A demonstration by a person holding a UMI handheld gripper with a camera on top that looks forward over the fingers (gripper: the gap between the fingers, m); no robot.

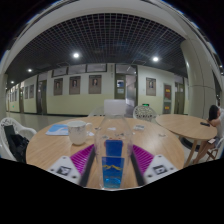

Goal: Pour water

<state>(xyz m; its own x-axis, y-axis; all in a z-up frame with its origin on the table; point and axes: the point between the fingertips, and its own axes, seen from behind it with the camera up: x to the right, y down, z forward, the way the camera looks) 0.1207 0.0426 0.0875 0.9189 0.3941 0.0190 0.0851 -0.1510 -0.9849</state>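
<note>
The gripper holds a clear bottle with a blue label between its two fingers, the magenta pads pressing in on either side of it, so the bottle stands upright right at the fingertips. Beneath it is a round wooden table with a pale, bare top. On that table, beyond the fingers and a little to the left, stands a white cup, and further left lies a flat light-blue object. A second round table stands apart to the right. The room is a large hall with a dark gridded ceiling, round ceiling lights, and a back wall lined with framed boards.
</note>
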